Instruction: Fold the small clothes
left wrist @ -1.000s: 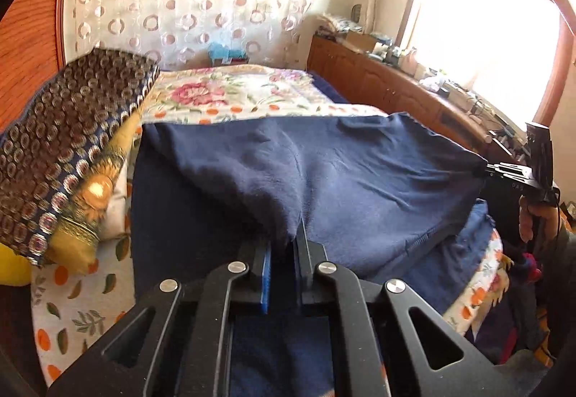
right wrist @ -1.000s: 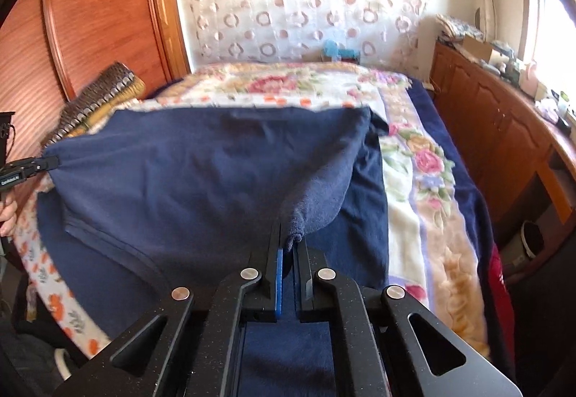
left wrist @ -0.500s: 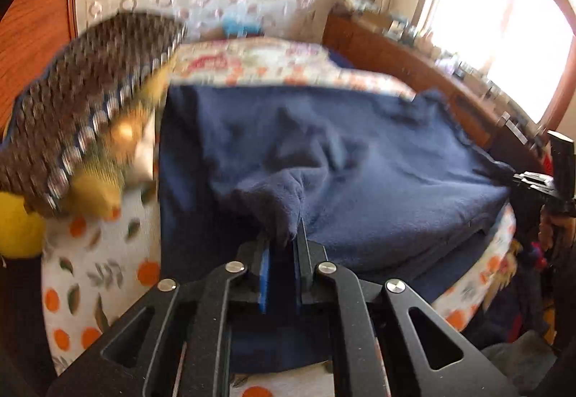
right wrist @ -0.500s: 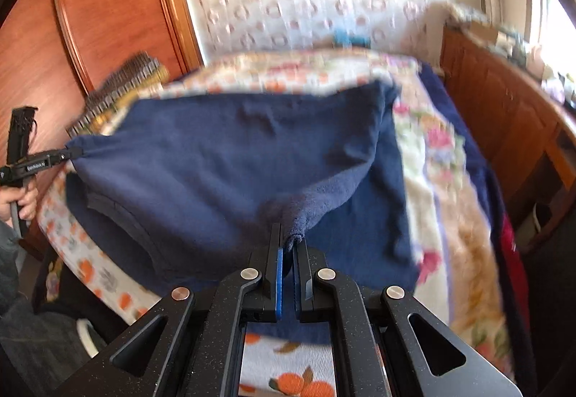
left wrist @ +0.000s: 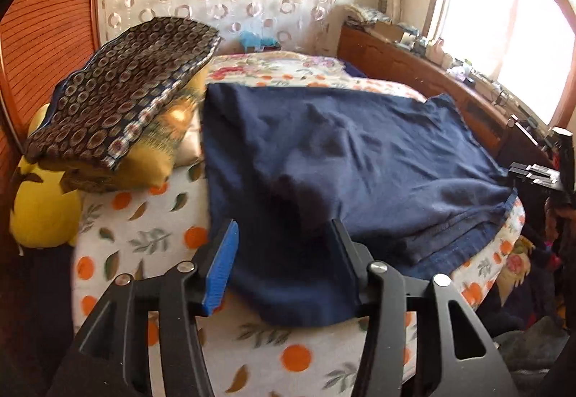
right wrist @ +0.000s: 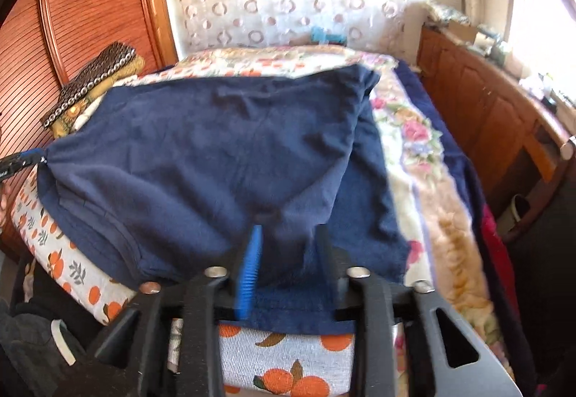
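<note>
Navy-blue garment [left wrist: 324, 152], folded over itself, lies flat on the orange-print bedsheet [left wrist: 144, 242] beside a patterned cushion [left wrist: 118, 90]. My left gripper [left wrist: 284, 235] is opening, its near corner lying loose between the spread jaws. My right gripper [right wrist: 288, 238] is likewise opening over the other corner, pads clear of the cloth.

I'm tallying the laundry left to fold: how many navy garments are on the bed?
1 that I can tell: a navy garment spread across the orange-print bedsheet, its top layer folded over. More may lie hidden underneath. Separate dark blue fabric lies along the bed's window side.
</note>
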The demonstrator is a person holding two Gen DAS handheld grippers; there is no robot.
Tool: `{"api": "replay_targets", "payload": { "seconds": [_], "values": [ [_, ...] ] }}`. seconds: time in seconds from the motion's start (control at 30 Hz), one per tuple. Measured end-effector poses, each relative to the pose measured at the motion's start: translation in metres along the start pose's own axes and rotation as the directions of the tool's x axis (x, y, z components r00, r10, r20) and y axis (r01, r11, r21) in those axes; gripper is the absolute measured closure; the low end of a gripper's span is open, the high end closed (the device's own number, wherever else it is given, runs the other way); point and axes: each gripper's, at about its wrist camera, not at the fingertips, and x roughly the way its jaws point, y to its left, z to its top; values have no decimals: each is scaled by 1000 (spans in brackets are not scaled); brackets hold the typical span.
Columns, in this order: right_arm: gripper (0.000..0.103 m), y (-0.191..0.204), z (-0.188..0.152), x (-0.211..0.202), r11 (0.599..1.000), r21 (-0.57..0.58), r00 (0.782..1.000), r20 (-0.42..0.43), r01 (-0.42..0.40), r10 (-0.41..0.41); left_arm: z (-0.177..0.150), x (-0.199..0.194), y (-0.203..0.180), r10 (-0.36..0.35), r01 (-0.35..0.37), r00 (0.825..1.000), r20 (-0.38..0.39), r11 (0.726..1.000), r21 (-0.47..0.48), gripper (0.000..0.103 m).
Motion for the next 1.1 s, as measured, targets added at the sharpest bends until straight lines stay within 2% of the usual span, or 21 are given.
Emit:
{"api": "replay_targets", "payload": {
  "seconds": [0.13,0.2,0.53,0.77,0.8,0.93,1.0,1.1],
  "values": [
    [54,18,0,-5,999,-33,999,37,-6,7,-10,12,13,68,-70,997,-43,997,-34,48],
    [53,29,1,-3,999,-53,999,51,-2,5,-15,15,18,71,-74,996,-60,995,-59,48],
    [52,87,5,25,977,-133,985,34,-166,172,-28,16,17,69,-74,995,-66,995,-69,48],
    [54,141,9,56,919,-223,945,-48,-326,324,-29,17,14,83,-86,995,-55,995,-56,48],
    [60,150,11,59,909,-228,936,-56,-350,346,-29,17,14,83,-86,995,-53,995,-55,48],
    [69,189,17,82,848,-267,889,-107,-457,446,-30,15,16,71,-73,996,-48,996,-59,48],
    [71,206,18,94,831,-296,881,-122,-471,456,-30,15,17,66,-69,997,-48,996,-61,48],
    [73,223,17,112,825,-313,882,-138,-471,451,-31,13,18,60,-63,997,-46,996,-63,48]
  ]
}}
